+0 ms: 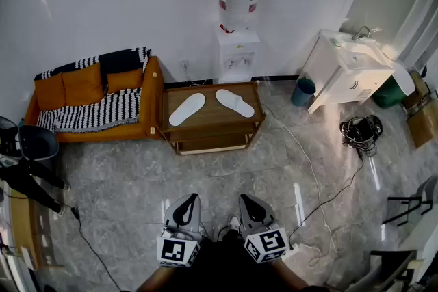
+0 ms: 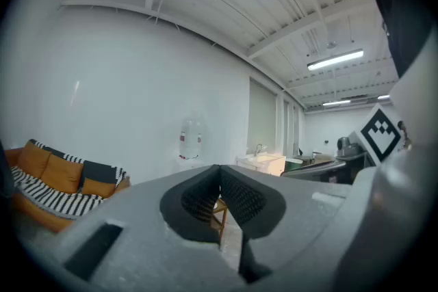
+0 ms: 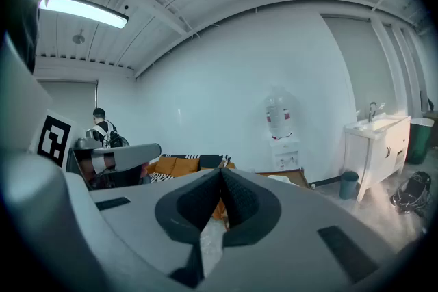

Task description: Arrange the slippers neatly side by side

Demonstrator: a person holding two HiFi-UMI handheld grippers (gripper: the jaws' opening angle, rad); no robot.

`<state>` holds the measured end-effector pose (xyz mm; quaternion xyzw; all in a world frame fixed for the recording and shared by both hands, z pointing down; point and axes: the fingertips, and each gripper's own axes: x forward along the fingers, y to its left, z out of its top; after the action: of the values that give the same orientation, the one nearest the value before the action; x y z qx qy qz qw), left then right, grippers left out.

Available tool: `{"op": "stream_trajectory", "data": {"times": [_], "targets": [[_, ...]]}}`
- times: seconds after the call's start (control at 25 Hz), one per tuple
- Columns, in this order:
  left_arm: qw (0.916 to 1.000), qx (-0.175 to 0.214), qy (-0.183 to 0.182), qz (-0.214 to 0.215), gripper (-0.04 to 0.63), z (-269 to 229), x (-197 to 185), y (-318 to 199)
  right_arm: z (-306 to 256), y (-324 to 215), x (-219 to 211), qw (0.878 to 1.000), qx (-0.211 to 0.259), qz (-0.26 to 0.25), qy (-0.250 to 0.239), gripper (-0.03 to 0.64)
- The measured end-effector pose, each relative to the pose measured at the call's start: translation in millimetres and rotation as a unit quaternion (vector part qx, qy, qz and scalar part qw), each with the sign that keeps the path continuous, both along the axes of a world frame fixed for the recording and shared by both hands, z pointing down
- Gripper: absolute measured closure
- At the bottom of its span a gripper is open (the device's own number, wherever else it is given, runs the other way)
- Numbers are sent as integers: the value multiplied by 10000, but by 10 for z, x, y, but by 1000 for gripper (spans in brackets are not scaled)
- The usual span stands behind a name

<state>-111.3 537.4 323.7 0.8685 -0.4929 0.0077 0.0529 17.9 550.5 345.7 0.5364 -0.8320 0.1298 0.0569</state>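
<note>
A: Where are the slippers?

B: Both lie on the low wooden table against the far wall, just beside the orange sofa and in front of the water dispenser. They're white, soles flat on the top.

A: Side by side?

B: Not neatly. The left slipper and the right slipper splay like a V: their far ends come near each other, their near ends spread apart. They don't touch.

A: And the grippers?

B: Both sit low in the head view, close to the person's body and well apart from the table, over the grey tiled floor. The left gripper and the right gripper point towards the table, next to each other.

A: The fingers?

B: Pressed together on both. In the left gripper view the dark ribbed fingers meet at the tip with nothing between them. The right gripper view shows the same: fingers closed tip to tip, empty.

A: Anything else around?

B: A white sink cabinet stands to the right, with a small dark bin beside it.
</note>
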Motion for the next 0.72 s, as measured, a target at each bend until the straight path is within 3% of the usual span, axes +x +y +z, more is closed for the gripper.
{"op": "stream_trajectory", "data": {"times": [0.16, 0.72], "targets": [[9999, -36, 160, 9, 580, -23, -15, 1, 25, 7, -23, 10000, -59, 40, -15, 605], [9998, -138, 152, 83, 580, 58, -332, 56, 37, 9, -348, 10000, -28, 79, -45, 604]]}}
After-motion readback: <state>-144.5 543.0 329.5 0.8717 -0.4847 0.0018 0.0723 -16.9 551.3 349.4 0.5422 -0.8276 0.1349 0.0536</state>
